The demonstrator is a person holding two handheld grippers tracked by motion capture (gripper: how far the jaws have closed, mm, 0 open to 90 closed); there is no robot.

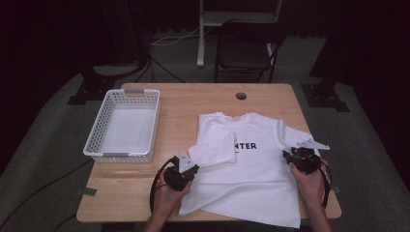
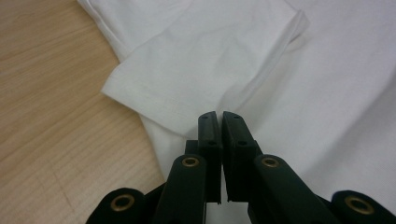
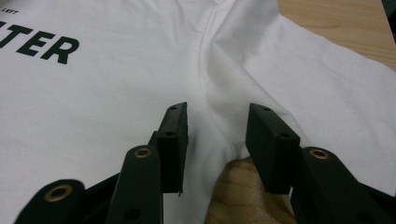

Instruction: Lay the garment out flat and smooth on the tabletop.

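Note:
A white T-shirt point(image 1: 251, 169) with black lettering lies flat on the wooden table point(image 1: 193, 99), its left sleeve point(image 1: 212, 147) folded in over the chest. My left gripper point(image 1: 194, 168) sits at the shirt's left edge; in the left gripper view its jaws point(image 2: 219, 117) are shut just short of the folded sleeve's hem point(image 2: 154, 105), with no cloth seen between them. My right gripper point(image 1: 287, 153) rests at the right sleeve. In the right gripper view it point(image 3: 217, 116) stands open, one jaw on each side of the underarm seam point(image 3: 210, 84).
An empty white plastic basket point(image 1: 96, 130) stands at the table's left. A round cable hole point(image 1: 241, 95) is near the far edge. A dark folding chair point(image 1: 246, 48) stands beyond the table. The shirt's hem hangs slightly over the near edge.

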